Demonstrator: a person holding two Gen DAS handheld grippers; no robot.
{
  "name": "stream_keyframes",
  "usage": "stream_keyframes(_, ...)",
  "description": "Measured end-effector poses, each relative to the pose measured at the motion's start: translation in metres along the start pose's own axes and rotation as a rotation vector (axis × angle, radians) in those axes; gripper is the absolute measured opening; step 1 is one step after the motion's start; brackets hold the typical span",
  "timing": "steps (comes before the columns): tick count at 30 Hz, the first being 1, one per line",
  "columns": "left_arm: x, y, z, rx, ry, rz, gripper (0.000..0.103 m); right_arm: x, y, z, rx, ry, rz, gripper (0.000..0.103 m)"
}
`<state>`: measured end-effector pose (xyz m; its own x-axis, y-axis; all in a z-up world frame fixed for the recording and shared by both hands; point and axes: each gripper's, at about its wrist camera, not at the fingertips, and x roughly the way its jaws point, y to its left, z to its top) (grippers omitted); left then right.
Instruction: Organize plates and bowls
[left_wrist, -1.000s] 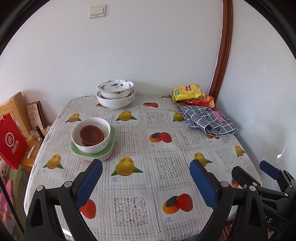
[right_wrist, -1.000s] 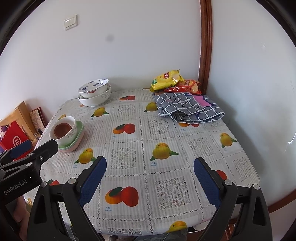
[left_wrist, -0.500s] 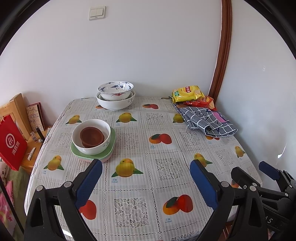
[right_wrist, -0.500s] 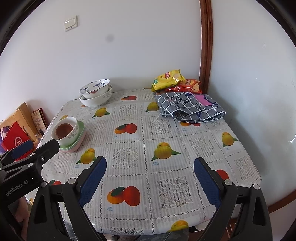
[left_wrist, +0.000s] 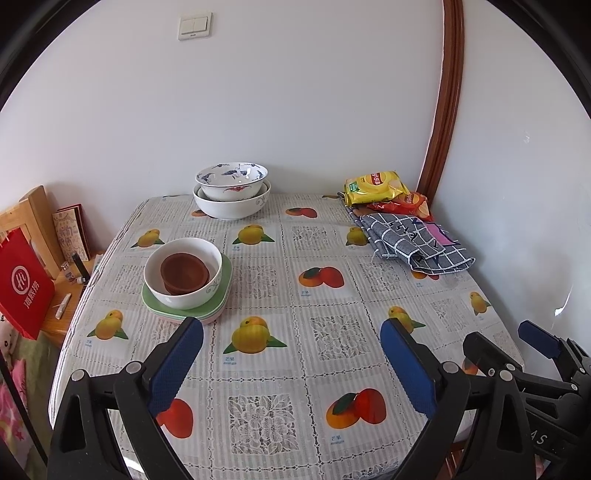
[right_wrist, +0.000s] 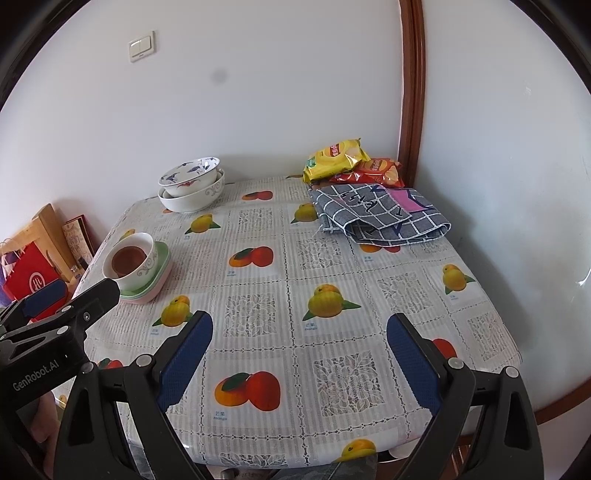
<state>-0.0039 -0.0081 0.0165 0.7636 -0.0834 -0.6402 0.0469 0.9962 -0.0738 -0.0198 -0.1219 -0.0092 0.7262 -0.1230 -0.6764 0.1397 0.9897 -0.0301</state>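
Both tools hang over the near edge of the table with nothing between their fingers. The left gripper is spread wide at the bottom of its view, and the right gripper is spread just as wide. At left of centre in the left view, a white bowl holding a brown bowl sits on stacked green and pink plates. Toward the top, by the wall, a blue-patterned bowl nests in a larger white bowl. Snack bags and a checked cloth lie at upper right.
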Motion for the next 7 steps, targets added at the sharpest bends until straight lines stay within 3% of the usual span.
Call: stream_keyframes(7, 0.0039, 0.0011, -0.0005, 0.002, -0.005, 0.010, 0.098, 0.0043, 0.0015, -0.0002, -0.003, 0.005, 0.002, 0.094)
